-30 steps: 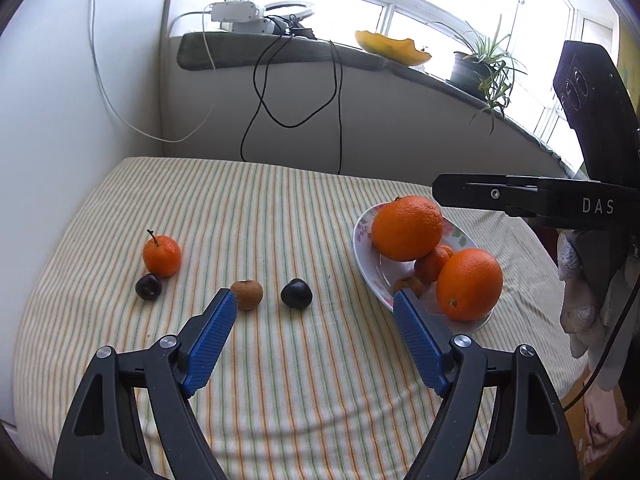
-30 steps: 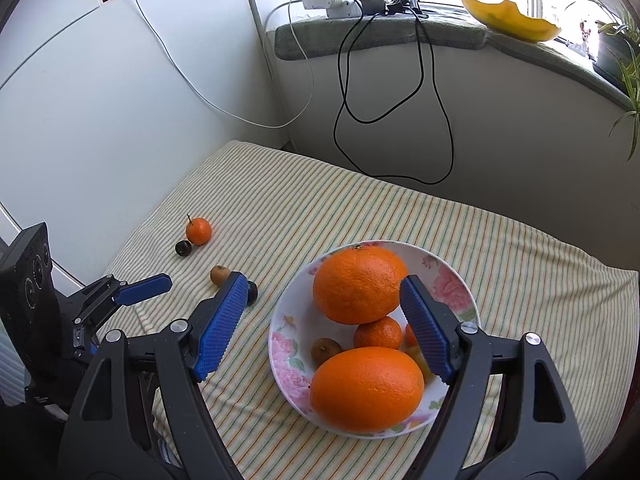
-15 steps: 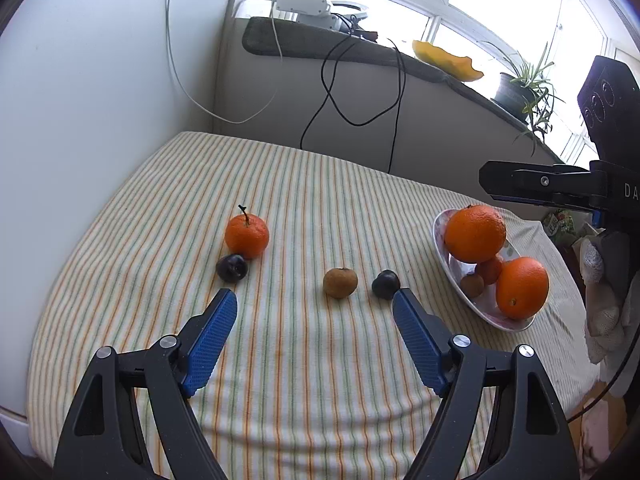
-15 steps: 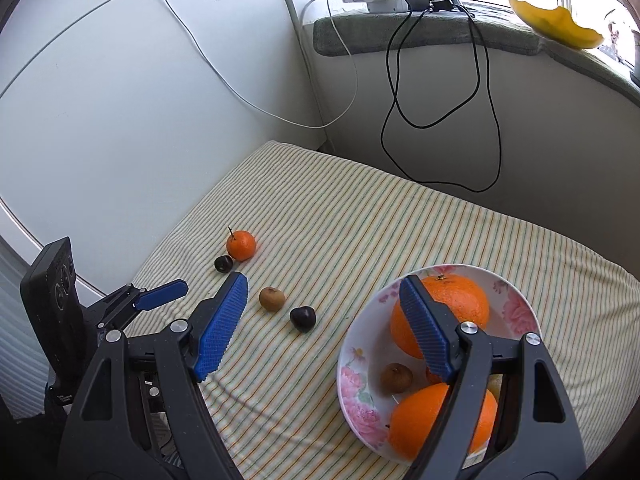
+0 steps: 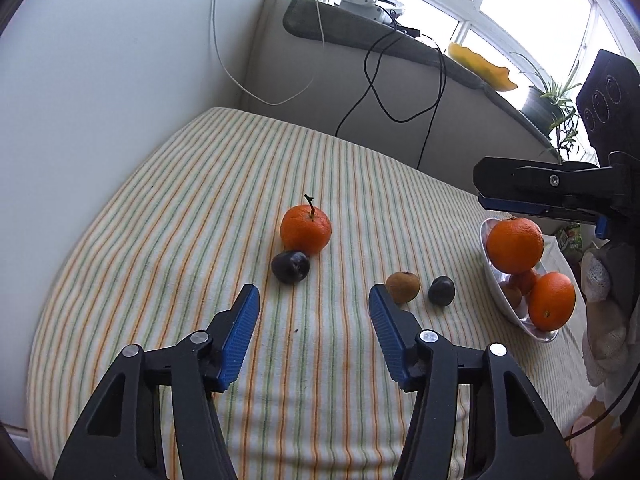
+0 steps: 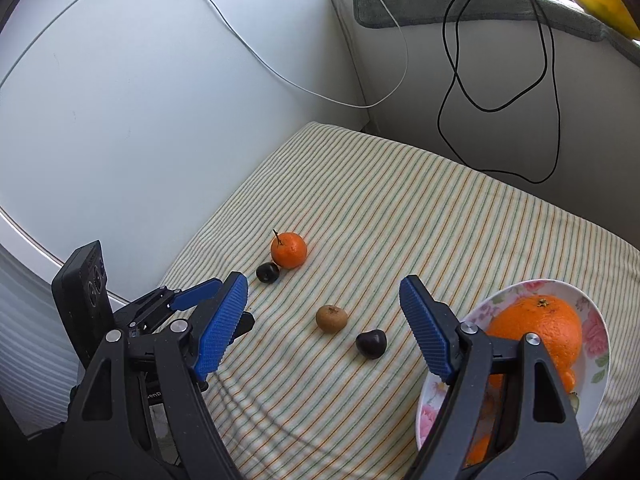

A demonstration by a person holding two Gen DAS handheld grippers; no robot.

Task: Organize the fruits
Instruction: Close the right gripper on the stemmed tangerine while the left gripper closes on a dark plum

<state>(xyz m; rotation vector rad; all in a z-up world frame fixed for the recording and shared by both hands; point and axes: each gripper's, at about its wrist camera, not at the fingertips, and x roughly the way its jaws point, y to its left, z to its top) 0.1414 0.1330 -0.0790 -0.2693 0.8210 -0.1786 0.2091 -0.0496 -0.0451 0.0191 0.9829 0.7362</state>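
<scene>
Loose fruit on the striped cloth, both tools empty above it.

A stemmed tangerine (image 5: pixel 306 230) touches a dark plum (image 5: pixel 290 267); a brown fruit (image 5: pixel 403 287) and a second plum (image 5: pixel 441 289) lie just beside each other, nearer the bowl (image 6: pixel 592 396), which already holds oranges. The left gripper (image 5: pixel 314 302) has just been narrowing its jaws; they stand part open with nothing between them, in front of the first plum. The right gripper (image 6: pixel 324 294) stands wide open, holding nothing, above the brown fruit. I judge the risks to be round fruit rolling off a pad on the soft cloth, a jaw nudging the touching neighbour, and a hard squeeze bruising a plum.
</scene>
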